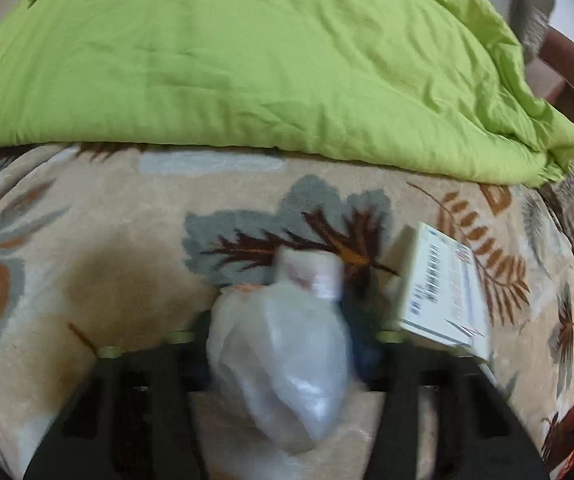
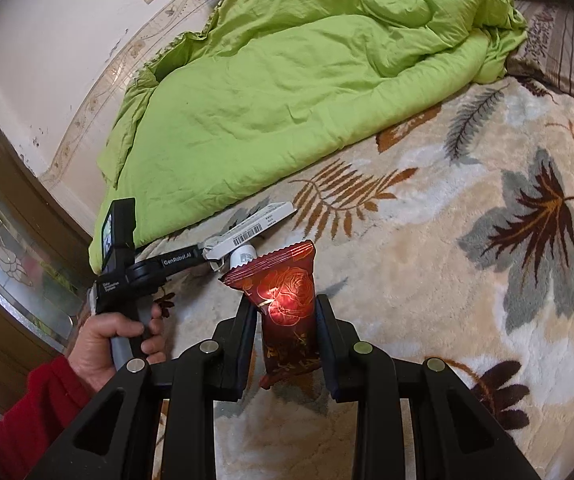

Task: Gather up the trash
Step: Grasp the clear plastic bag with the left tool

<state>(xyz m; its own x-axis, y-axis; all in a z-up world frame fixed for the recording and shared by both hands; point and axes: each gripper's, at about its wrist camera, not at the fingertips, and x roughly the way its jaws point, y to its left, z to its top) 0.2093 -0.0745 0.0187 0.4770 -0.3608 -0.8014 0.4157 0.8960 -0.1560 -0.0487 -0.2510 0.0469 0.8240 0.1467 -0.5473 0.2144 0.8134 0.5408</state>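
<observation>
Right wrist view: red snack packet (image 2: 289, 304) standing upright, pinched between the two fingers of the right gripper (image 2: 287, 312), above a plush leaf-patterned blanket (image 2: 427, 280) spread over a bed. Left gripper (image 2: 217, 258) reaching in from the bed's left edge, held by a hand (image 2: 115, 338) in a red sleeve (image 2: 27, 412); its tip meets a white box (image 2: 253, 228) with a barcode and a small white bottle (image 2: 243, 256), both just beyond the packet's top edge. Cannot tell from this view what those fingers clamp.

Left wrist view, blurred: crumpled clear plastic bag (image 1: 283, 360) filling the gap between the fingers, seemingly clenched there, with the white bottle (image 1: 315, 276) at its far end and the white box (image 1: 439, 292) tilted at the right finger's tip. Rumpled green quilt (image 1: 247, 60) covering the far half of the bed.

Step in hand, by the look of it: gathering, with both tools already loaded. No bin or trash bag mouth visible in either view. Next move likely calls for carrying both loads off the bed to a container, grips kept firm, since the thin plastic and slick packet could slip; box and bottle may need a separate pick.
</observation>
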